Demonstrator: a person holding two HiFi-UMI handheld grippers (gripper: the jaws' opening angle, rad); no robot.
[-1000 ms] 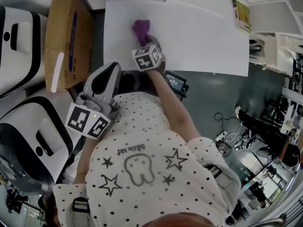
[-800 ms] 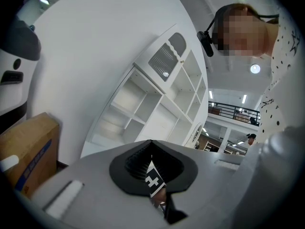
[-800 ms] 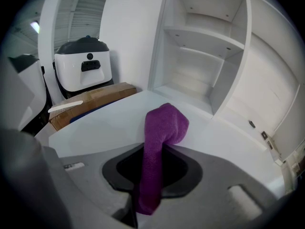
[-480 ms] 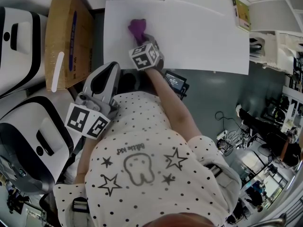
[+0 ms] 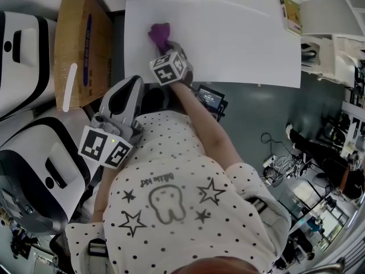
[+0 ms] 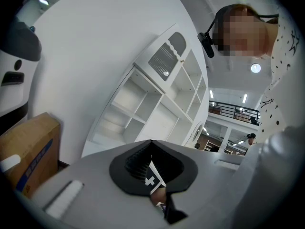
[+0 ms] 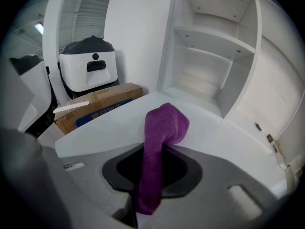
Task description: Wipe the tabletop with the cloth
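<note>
The purple cloth (image 5: pixel 159 34) rests bunched on the white tabletop (image 5: pixel 239 44) near its left end. My right gripper (image 5: pixel 166 45) is shut on it, with its marker cube just behind. In the right gripper view the cloth (image 7: pixel 162 132) runs up between the jaws and folds over onto the tabletop (image 7: pixel 109 128). My left gripper (image 5: pixel 128 87) hangs off the table by the person's body, below the table's near left corner. In its own view the left gripper (image 6: pixel 150 144) is shut on nothing and points up at the shelves.
A cardboard box (image 5: pixel 80 50) stands left of the table, with white machines (image 5: pixel 23 44) beside and below it. A small green box (image 5: pixel 291 19) sits at the table's far right edge. A white shelf unit (image 7: pixel 214 56) rises behind the table.
My right gripper has slid the cloth leftward and a little farther away across the tabletop. The left gripper has stayed put.
</note>
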